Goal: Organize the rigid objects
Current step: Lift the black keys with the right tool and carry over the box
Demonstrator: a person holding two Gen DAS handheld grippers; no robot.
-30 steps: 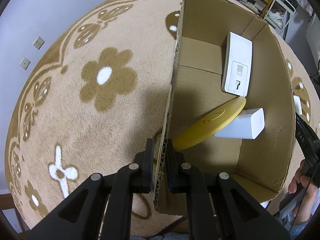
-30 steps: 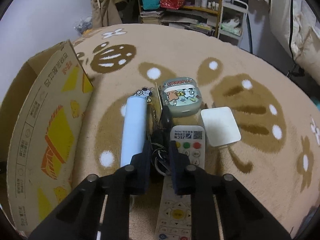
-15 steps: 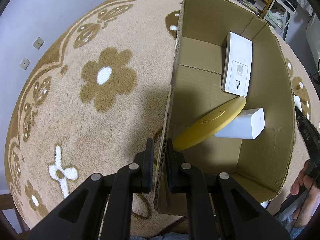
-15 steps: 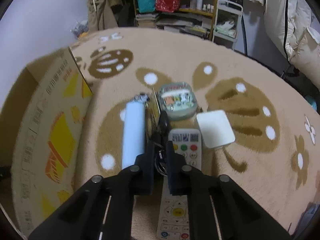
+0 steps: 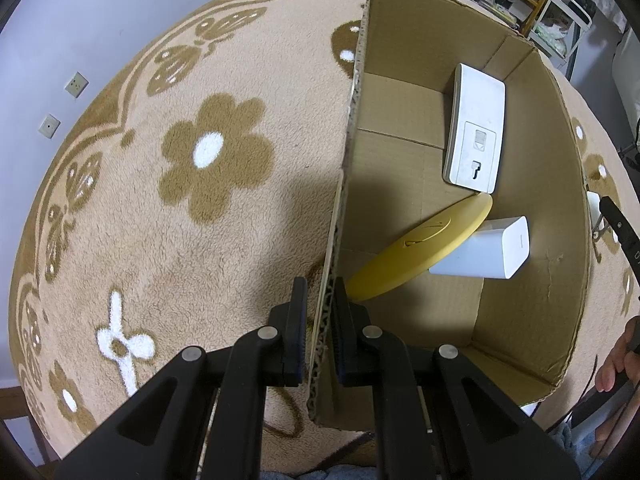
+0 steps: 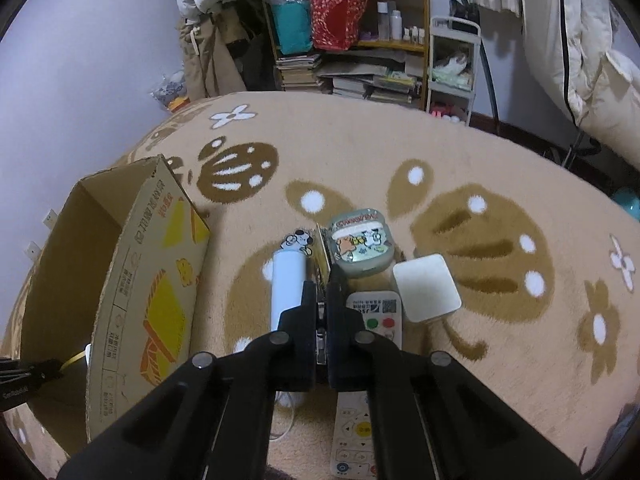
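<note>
My left gripper [image 5: 320, 300] is shut on the near wall of an open cardboard box [image 5: 348, 152]. Inside the box lie a white flat device [image 5: 476, 136], a yellow disc [image 5: 420, 248] and a white block [image 5: 488, 248]. My right gripper [image 6: 323, 292] is shut on a bunch of keys [image 6: 321, 328] and holds it raised above the carpet. Below it lie a pale blue cylinder [image 6: 288, 280], a cartoon-printed case [image 6: 360, 246], a white square box [image 6: 426, 288] and a white remote control [image 6: 368, 344]. The cardboard box [image 6: 152, 288] stands to the left.
A beige flower-patterned carpet [image 5: 160, 200] covers the floor. Cluttered shelves [image 6: 344, 20], stacked books and a white trolley [image 6: 452, 64] stand at the far carpet edge. A hand [image 5: 616, 364] shows at the right edge of the left wrist view.
My right gripper has closed on the keys and risen, so the objects below look smaller and more of the room shows. The left gripper has not moved.
</note>
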